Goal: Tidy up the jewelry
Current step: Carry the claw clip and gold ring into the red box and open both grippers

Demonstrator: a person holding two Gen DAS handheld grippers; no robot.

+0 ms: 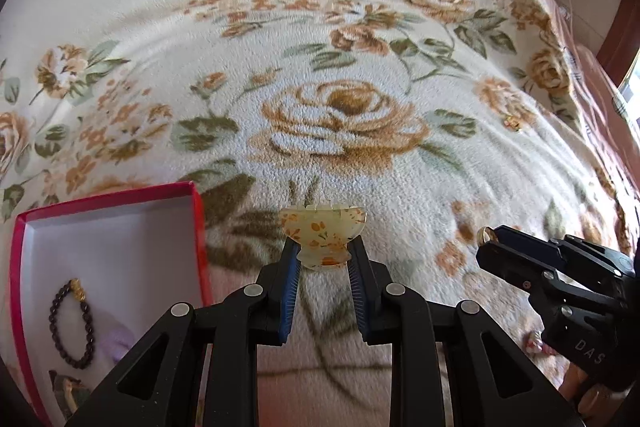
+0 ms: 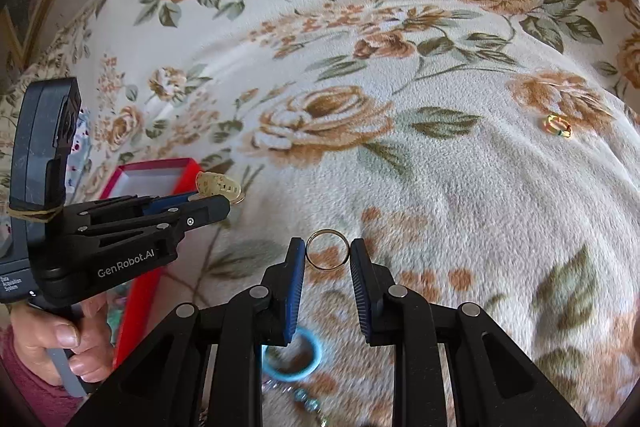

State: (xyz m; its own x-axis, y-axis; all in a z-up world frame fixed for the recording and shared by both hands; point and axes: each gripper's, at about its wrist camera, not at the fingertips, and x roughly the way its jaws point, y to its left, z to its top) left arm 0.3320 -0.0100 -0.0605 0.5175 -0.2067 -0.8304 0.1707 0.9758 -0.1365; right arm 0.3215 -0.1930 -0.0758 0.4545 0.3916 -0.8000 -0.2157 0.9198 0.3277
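Gripping a translucent floral hair clip [image 1: 323, 237] between its blue pads, the left gripper [image 1: 324, 255] holds it up over the floral blanket [image 1: 360, 67], fingers [image 1: 290, 283] clamped on the clip's narrower lower part, comb teeth along the top edge. Red box [image 1: 198, 227] sits to the left of that gripper, just beside it; white inside. In the box: dark bead bracelet [image 1: 72, 325] with a gold charm, lying flat near the left wall; below it a darker object, cut off by the frame, cannot tell what. Right gripper [image 2: 328, 255] holds a thin gold ring [image 2: 327, 249] upright between its fingers [image 2: 296, 279], each pad touching one side of the band; the ring faces the camera, blanket showing through it. From the left wrist view the right gripper [image 1: 486, 241] comes in from the right edge with the ring [image 1: 486, 235] seen edge-on at its tips, near the clip but apart from it. From the right wrist view the left gripper [image 2: 218, 197] comes in from the left with the clip [image 2: 218, 185] at its tips, the box [image 2: 136, 171] behind it, a hand [image 2: 60, 343] wrapped around the handle. On the blanket: small gold ring with coloured stones [image 2: 557, 126], far right, well apart from both grippers; light blue bangle [image 2: 310, 355] under the right gripper, partly hidden; beaded piece [image 2: 304, 395] just below the bangle, blurred.
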